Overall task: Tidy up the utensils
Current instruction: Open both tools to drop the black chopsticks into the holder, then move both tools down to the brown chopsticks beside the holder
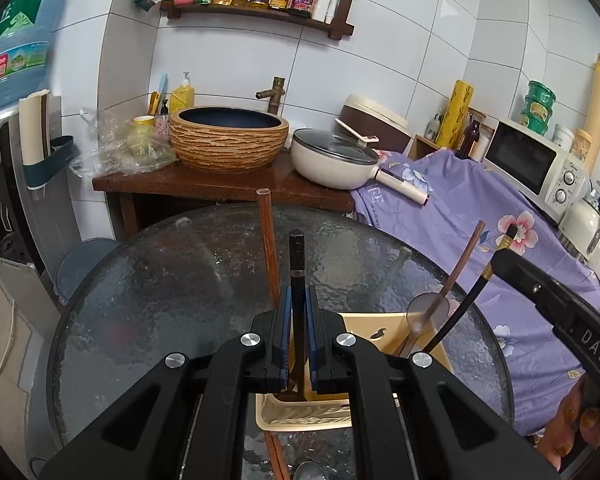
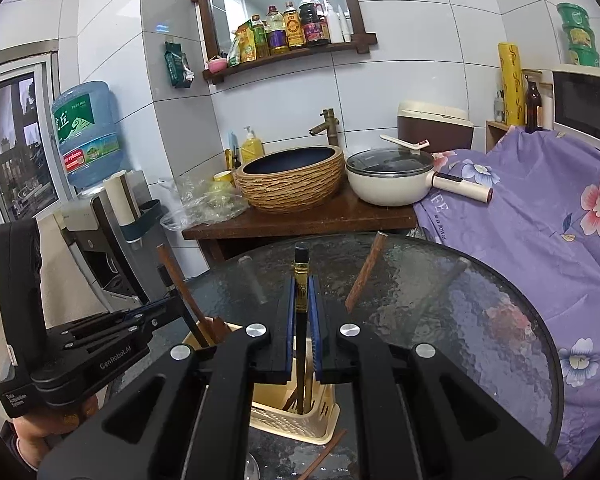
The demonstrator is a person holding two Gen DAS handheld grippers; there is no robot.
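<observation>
Left gripper (image 1: 296,312) clenched on a black chopstick (image 1: 297,264) over the beige holder (image 1: 364,326). Right gripper (image 2: 302,312) grips a gold-banded black chopstick (image 2: 301,280). Only the left view shows a spoon (image 1: 426,308) at 3 o'clock. Glass table (image 2: 480,320) bare toward its 2 o'clock rim.

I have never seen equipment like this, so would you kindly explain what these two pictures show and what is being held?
No robot here: a person carries handheld tongs in each hand, each with a wide-angle camera looking along its fingers. One picture comes from the left tongs, the other from the right tongs; each also shows the other from the side. Both are shut on a black chopstick, held over a beige utensil basket on a round glass table. The basket already holds brown chopsticks and a spoon. Another spoon lies on the glass.
</observation>
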